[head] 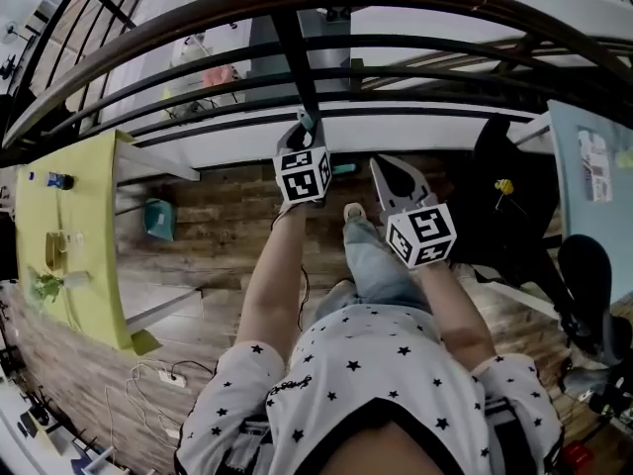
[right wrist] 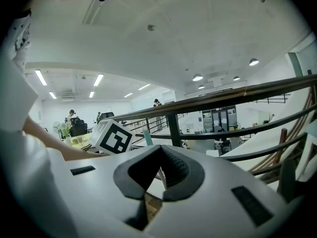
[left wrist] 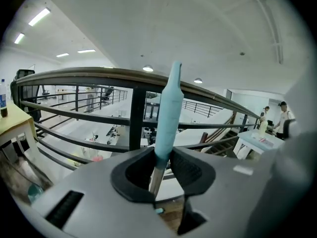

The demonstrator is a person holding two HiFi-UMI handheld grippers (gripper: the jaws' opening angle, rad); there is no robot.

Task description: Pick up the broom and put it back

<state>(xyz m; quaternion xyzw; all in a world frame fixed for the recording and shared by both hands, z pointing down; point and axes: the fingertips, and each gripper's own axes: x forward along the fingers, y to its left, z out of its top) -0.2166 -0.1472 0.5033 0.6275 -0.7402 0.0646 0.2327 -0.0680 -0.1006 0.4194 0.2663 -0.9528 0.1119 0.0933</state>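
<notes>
Railing close ahead of both grippers; yellow table off left. Left gripper clamped on broom handle; right gripper closed, empty.

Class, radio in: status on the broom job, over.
Left gripper shut on broom handle. Right gripper shut, empty. Handle upright, railing close ahead.

Matt teal plastic grip on broom w/ metal shaft (floor wood).

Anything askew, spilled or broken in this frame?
Nothing stands out. The left gripper grips the broom by its teal handle, with the railing beyond; the right gripper is shut and empty.
</notes>
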